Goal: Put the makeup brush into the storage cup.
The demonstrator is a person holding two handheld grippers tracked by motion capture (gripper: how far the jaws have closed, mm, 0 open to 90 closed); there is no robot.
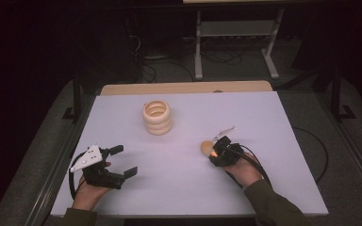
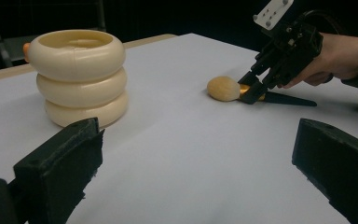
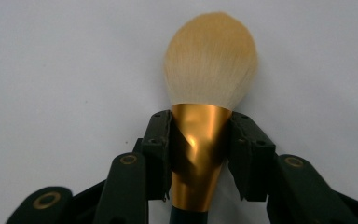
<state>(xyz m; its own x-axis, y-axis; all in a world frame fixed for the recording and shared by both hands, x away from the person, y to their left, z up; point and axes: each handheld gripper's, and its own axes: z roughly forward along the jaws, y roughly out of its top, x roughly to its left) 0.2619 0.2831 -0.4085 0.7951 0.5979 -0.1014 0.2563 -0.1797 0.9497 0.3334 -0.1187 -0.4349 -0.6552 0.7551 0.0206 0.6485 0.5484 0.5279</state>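
Note:
A makeup brush [image 1: 206, 147] with a pale fluffy head, gold ferrule and dark handle lies on the white table [image 1: 254, 113] at the right. My right gripper [image 1: 215, 151] is shut on it: in the right gripper view both pads clamp the gold ferrule of the brush [image 3: 209, 60], with the right gripper [image 3: 199, 140] low over the table. The left gripper view shows the brush [image 2: 223, 88] lying flat in that right gripper [image 2: 251, 93]. My left gripper [image 1: 125, 161] rests at the front left, jaws wide apart and empty; the left gripper [image 2: 196, 154] faces a cream stack of three rings [image 2: 79, 77].
The ring stack [image 1: 157, 117] stands upright at the table's far middle. A wooden strip [image 1: 184, 88] runs along the far edge. Behind the table are a metal stand [image 1: 235, 28] and floor cables. Bare white surface lies between the two hands.

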